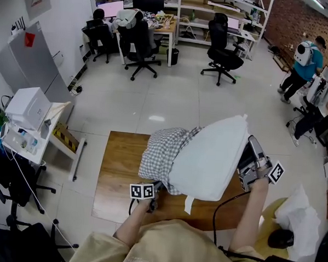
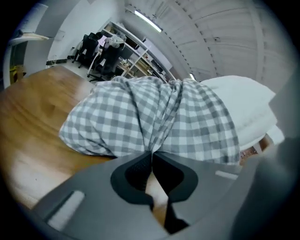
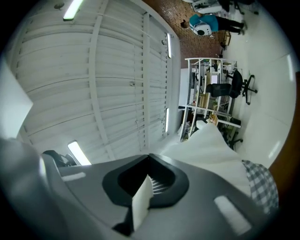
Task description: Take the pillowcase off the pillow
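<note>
A white pillow [image 1: 206, 157] is held tilted up over the wooden table [image 1: 118, 174]. The grey-and-white checked pillowcase [image 1: 160, 152] is bunched over its left end, leaving most of the pillow bare. My left gripper [image 1: 156, 186] sits at the pillowcase's near edge. In the left gripper view it [image 2: 151, 157] is shut, pinching a fold of the checked pillowcase [image 2: 154, 117], with the pillow [image 2: 243, 101] behind. My right gripper [image 1: 243, 171] is at the pillow's right side. In the right gripper view it [image 3: 149, 164] is shut on a flap of the white pillow [image 3: 211, 150].
A white cart with a box-shaped device [image 1: 28, 112] stands left of the table. Office chairs [image 1: 141, 44] and desks line the back. A person with a backpack [image 1: 305, 58] is at the far right. A white bundle [image 1: 299, 217] lies at my right, and a black cable [image 1: 220, 207] crosses the table's near edge.
</note>
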Available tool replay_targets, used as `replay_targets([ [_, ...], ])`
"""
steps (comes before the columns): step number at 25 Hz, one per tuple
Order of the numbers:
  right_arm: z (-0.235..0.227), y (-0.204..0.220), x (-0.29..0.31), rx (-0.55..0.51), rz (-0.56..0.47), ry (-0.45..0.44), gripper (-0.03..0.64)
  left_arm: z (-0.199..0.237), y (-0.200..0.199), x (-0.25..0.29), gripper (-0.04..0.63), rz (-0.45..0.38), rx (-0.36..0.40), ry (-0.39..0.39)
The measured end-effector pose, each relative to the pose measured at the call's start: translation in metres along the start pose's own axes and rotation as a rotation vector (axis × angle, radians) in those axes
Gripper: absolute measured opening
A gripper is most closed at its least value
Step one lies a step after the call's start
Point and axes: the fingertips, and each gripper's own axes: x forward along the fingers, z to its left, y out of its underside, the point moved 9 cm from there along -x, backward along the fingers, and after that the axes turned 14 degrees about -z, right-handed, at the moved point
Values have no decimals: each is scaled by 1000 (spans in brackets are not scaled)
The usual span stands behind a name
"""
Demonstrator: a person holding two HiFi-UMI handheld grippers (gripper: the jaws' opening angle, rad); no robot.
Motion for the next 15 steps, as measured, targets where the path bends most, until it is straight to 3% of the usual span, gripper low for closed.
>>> replay_targets([
  [3,6,2,2,18,5,-78,0,-31,-27,-17,19,22,55,68],
  [5,18,3,11,-3,61,-122,2,-56,-53,-40,179,42,158,65],
  [6,24,4,14,-23,101,-135,2,-68,-69,-54,228,25,203,62],
  [8,37,9,16,-68,178,-154,2,-89,-103,-73,275,-51,254,88],
  [10,48,12,13,-100,227,-182,2,-107,-137,-68,415,-115,275,167],
  [13,58,11,5,-122,246,-216,2,-135,-188,-21,431,-144,302,244],
  [14,60,11,4,-133,254,-220,2,-144,-203,0,374,-135,312,238],
  [15,60,11,2,-141,263,-218,2,-153,-217,22,270,-121,316,236],
])
